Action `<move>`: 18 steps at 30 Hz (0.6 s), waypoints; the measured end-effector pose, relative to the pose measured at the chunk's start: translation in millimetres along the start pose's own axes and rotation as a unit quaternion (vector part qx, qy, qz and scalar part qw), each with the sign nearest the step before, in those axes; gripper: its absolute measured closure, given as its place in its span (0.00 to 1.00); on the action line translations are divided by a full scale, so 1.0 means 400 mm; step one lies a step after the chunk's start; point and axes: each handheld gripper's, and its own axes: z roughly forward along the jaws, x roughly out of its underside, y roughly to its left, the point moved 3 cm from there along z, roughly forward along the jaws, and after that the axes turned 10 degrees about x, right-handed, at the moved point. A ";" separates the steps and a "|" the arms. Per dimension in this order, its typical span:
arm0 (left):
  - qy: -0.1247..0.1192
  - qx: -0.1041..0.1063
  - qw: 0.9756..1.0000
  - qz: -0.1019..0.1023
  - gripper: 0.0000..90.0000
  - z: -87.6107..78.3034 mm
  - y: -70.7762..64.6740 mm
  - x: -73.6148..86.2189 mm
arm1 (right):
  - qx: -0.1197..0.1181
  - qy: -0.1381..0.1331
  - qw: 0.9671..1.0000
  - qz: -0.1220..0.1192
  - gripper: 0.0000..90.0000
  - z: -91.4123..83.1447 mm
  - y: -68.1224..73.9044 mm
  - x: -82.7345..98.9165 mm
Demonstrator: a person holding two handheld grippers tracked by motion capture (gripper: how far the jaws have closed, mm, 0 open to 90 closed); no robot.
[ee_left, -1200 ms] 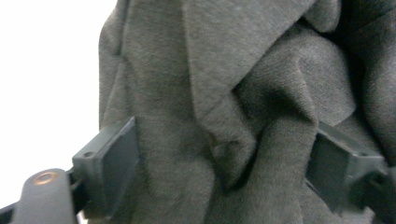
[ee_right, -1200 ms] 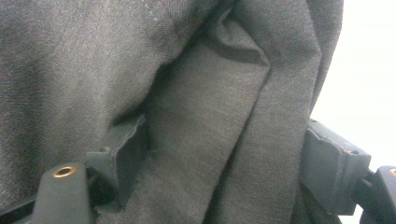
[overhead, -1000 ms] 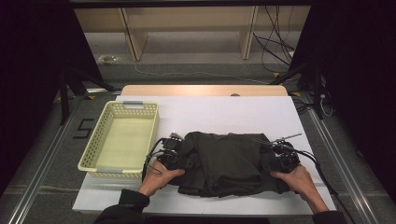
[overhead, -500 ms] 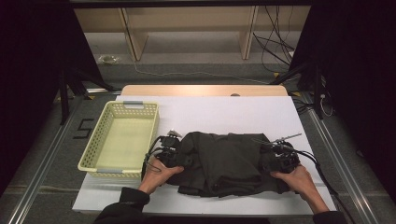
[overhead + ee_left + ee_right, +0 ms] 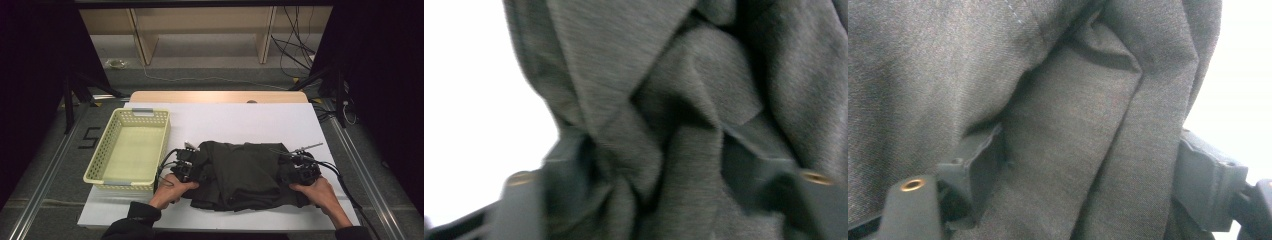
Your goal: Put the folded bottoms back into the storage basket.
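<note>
A white-topped table (image 5: 240, 120) stands on grey floor (image 5: 210, 80); wooden shelving (image 5: 200, 25) behind, black curtains (image 5: 30, 75) at both sides.

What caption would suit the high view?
A person's two grippers, left and right, bracket a folded dark garment beside a yellow basket.

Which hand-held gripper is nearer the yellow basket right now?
Left. The left hand-held gripper sits at the dark garment's left edge, just beside the yellow basket's right wall. The right hand-held gripper is at the garment's far edge, well away.
</note>
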 end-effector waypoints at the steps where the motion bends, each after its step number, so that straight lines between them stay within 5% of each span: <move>1: 0.000 0.012 1.000 -0.005 0.53 0.001 0.003 0.000 | -0.001 0.000 1.000 0.001 0.29 -0.001 0.001 0.000; 5: -0.002 0.016 1.000 0.007 0.70 0.013 -0.004 0.001 | -0.006 -0.002 1.000 -0.001 0.40 -0.003 0.006 -0.002; 8: -0.011 0.021 1.000 0.018 0.83 0.018 -0.012 0.000 | -0.015 -0.010 1.000 -0.006 0.62 -0.004 0.022 -0.008; 11: -0.019 0.031 0.999 0.013 0.87 0.018 -0.010 0.002 | -0.015 -0.012 1.000 -0.009 0.71 -0.003 0.032 -0.010; 12: -0.022 0.035 0.999 0.014 0.87 0.017 -0.010 0.001 | -0.020 -0.016 1.000 -0.010 0.82 -0.002 0.037 -0.011; 18: -0.031 0.052 0.998 0.017 0.89 0.004 -0.014 -0.003 | -0.029 -0.029 0.999 -0.002 0.91 -0.009 0.039 -0.015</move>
